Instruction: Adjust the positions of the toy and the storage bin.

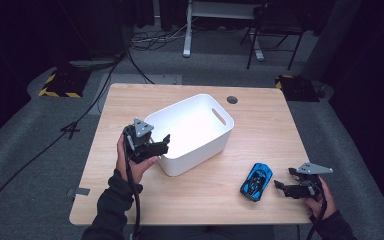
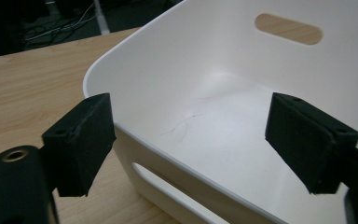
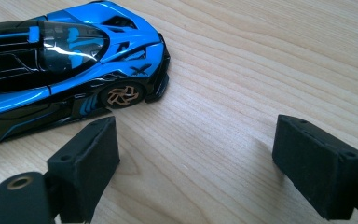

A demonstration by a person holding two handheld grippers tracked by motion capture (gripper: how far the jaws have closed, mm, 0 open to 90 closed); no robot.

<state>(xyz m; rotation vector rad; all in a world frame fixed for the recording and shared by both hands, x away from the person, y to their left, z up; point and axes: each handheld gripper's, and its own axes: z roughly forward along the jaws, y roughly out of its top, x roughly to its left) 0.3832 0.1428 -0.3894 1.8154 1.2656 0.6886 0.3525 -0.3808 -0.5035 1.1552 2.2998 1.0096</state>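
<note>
Your left gripper [image 1: 166, 143] gapes wide astride the white bin's [image 1: 200, 147] near-left rim, your right gripper [image 1: 279, 187] wide beside the toy car [image 1: 256, 181] near the table's [image 1: 260, 107] front-right corner: next, grasp the car

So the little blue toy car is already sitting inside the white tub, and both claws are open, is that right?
Not quite. The blue toy car is not in the white tub; it stands on the wooden table, just ahead of the right claw, as the high view shows. The tub is empty in the left claw view. Both claws, left claw included, are indeed open.
</note>
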